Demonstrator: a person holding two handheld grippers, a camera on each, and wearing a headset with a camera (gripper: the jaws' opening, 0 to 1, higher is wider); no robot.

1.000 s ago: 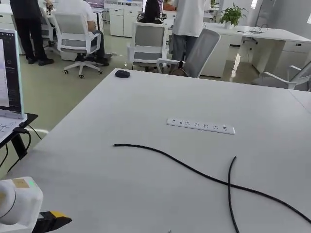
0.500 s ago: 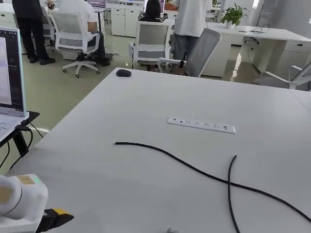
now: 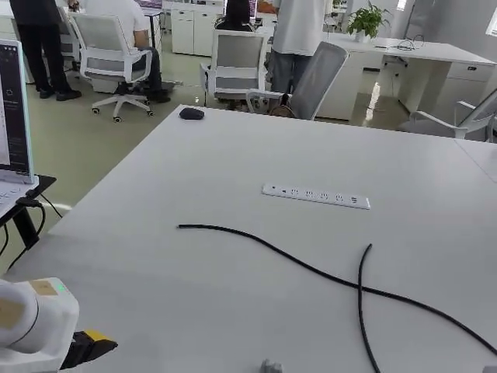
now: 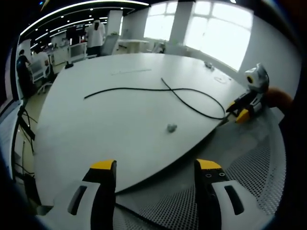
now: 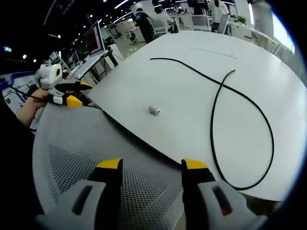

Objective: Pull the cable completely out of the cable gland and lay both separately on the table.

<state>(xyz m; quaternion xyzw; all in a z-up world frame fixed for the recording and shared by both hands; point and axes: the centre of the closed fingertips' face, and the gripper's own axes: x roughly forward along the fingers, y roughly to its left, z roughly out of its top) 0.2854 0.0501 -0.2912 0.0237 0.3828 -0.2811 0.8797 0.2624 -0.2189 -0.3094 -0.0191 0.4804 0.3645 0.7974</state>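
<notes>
Pretty sure the pulling part is done: the black cable (image 3: pixel 311 268) lies in a loose crossed loop on the table (image 3: pixel 233 155). The little grey cable gland (image 3: pixel 270 366) sits alone by the near edge, about 8 o'clock from the crossing, clear of it. My left gripper (image 4: pixel 156 165) and right gripper (image 5: pixel 151 165) are both spread wide and empty, so I reckon all that's left is a quick check.

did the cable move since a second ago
No. The cable keeps its spot against the power strip; only the camera shifted.
</notes>
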